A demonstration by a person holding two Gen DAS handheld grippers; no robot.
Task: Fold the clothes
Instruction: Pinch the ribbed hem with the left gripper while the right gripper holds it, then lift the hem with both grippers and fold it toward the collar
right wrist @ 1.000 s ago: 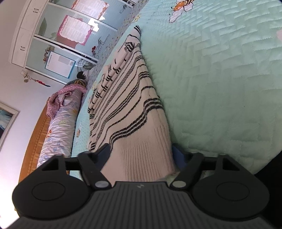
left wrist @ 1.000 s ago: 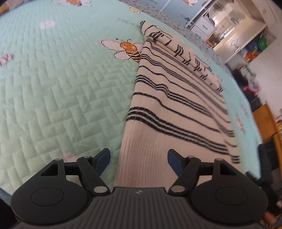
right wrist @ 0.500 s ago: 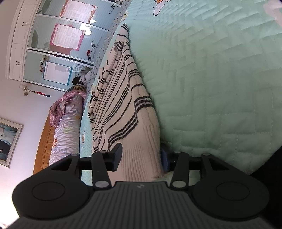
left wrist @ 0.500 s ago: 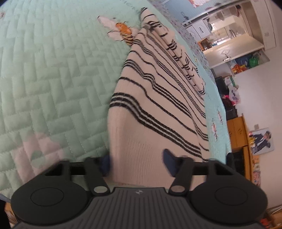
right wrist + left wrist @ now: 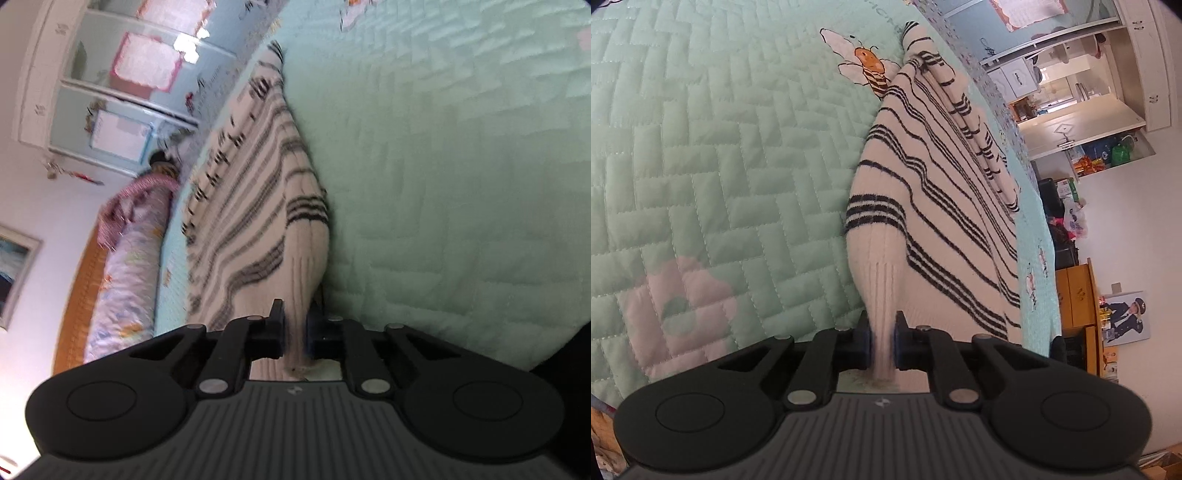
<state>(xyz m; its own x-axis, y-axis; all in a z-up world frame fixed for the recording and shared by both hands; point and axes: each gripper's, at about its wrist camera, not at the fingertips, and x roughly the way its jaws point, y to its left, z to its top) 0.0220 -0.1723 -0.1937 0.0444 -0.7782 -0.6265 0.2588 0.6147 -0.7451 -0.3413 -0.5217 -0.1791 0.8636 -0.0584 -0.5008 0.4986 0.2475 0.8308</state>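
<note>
Left gripper is clamped tight on the ribbed hem of the striped sweater, fabric bunched into a narrow pleat between the blue pads. Right gripper has the hem's other corner between its jaws; they're closing, nearly together, cloth pinched in the gap, frame blurred. Sweater lies flat and lengthwise on the mint quilted bedspread, near hem lifted at both grips, a sleeve folded along its far edge. Bee print on the quilt sits just beside the sweater's far corner. Bedspread beside the garment is bare. In the right view, a rolled floral duvet lies along the wooden headboard, well apart from the sweater, wardrobe doors behind. In the left view, a wooden cabinet and clutter stand past the bed edge.
</note>
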